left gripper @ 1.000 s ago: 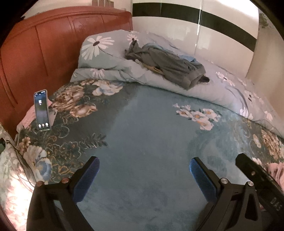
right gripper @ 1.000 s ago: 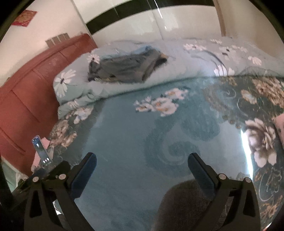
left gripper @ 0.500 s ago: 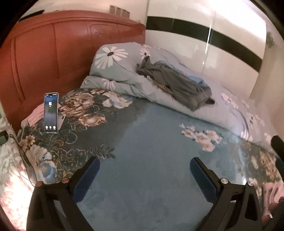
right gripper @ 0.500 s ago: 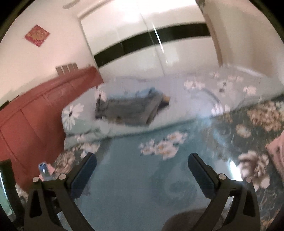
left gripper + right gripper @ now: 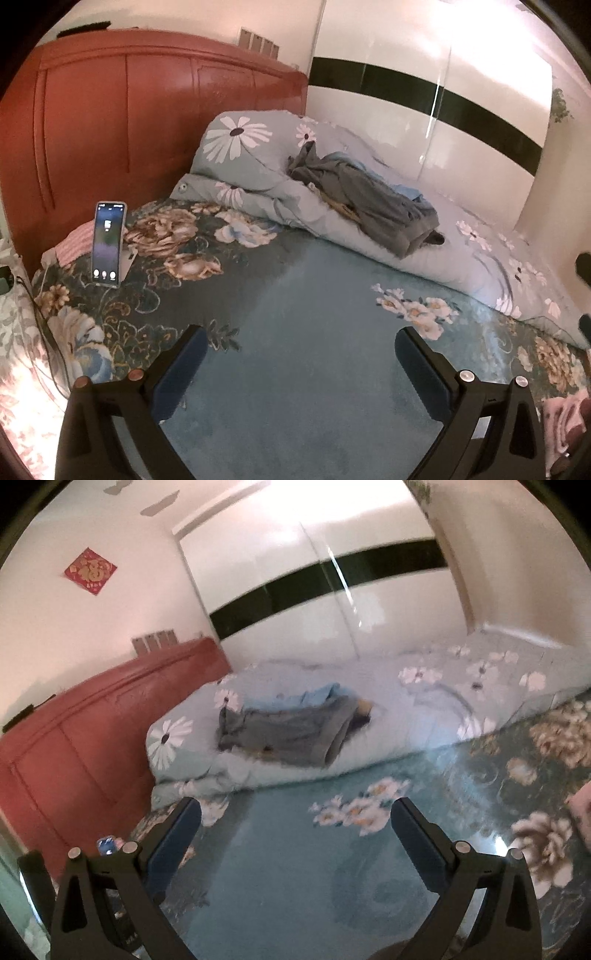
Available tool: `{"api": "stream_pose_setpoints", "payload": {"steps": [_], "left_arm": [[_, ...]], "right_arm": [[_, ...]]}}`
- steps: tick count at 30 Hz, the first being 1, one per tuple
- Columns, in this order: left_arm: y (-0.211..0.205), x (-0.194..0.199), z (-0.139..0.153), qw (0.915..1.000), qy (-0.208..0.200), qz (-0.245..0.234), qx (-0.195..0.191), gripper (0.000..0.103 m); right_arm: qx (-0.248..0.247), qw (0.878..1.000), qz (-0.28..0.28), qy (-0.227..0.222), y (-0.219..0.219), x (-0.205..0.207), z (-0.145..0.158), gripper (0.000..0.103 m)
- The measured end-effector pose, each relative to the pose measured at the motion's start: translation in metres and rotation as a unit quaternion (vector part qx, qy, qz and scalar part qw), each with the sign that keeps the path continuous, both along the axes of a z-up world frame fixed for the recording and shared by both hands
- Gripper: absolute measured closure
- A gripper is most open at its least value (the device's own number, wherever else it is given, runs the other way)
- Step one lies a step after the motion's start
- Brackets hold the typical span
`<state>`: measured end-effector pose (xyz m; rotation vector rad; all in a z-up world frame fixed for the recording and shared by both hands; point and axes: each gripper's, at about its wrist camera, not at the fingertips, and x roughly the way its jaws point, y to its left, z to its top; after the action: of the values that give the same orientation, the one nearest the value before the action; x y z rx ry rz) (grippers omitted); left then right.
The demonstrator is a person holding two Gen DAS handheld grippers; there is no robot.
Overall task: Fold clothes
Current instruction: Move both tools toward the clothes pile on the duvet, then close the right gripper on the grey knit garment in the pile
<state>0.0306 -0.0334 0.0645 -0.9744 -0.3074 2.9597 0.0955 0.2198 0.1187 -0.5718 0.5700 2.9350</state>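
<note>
We list: left gripper (image 5: pixel 299 354), jaws wide, holding nothing, above the bedspread (image 5: pixel 303 302); right gripper (image 5: pixel 295 827), likewise wide and empty; grey clothes (image 5: pixel 369 199) heaped on the duvet (image 5: pixel 480 254), well apart.

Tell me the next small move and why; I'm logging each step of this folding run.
Probably carry both grippers forward to the grey clothes. The left gripper and right gripper are open and hold nothing, over bare bedspread, while the clothes lie crumpled on the folded quilt beyond, unfolded.
</note>
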Motion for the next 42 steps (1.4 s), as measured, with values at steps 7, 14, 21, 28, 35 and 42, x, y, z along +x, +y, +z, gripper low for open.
{"api": "stream_pose_setpoints", "payload": {"steps": [7,14,21,28,35,42], "left_arm": [[-0.001,-0.004,0.005,0.9998,0.012,0.001,-0.013,0.0],[-0.014,-0.02,-0.009,0.9976,-0.03,-0.041,0.048,0.0],[-0.057,-0.058,-0.056,0.9682,-0.116,-0.007,0.222,0.0],[-0.082,-0.086,-0.076,0.9712,-0.08,0.021,0.223,0.0],[-0.079,-0.132,-0.102,0.9879,-0.09,-0.004,0.126,0.0],[-0.079,-0.166,-0.136,0.9883,-0.125,0.011,0.087,0.0]], "right_arm": [[0.052,0.999,-0.013,0.002,-0.009,-0.008,0.017,0.0],[0.041,0.998,0.014,-0.055,-0.011,-0.034,-0.006,0.0],[-0.053,0.972,0.087,-0.213,0.002,-0.107,-0.059,0.0],[-0.022,0.966,0.144,-0.215,-0.009,-0.17,-0.069,0.0],[0.053,0.952,0.16,-0.257,-0.024,-0.3,-0.071,0.0],[0.163,0.942,0.134,-0.26,-0.027,-0.447,-0.084,0.0]]}}
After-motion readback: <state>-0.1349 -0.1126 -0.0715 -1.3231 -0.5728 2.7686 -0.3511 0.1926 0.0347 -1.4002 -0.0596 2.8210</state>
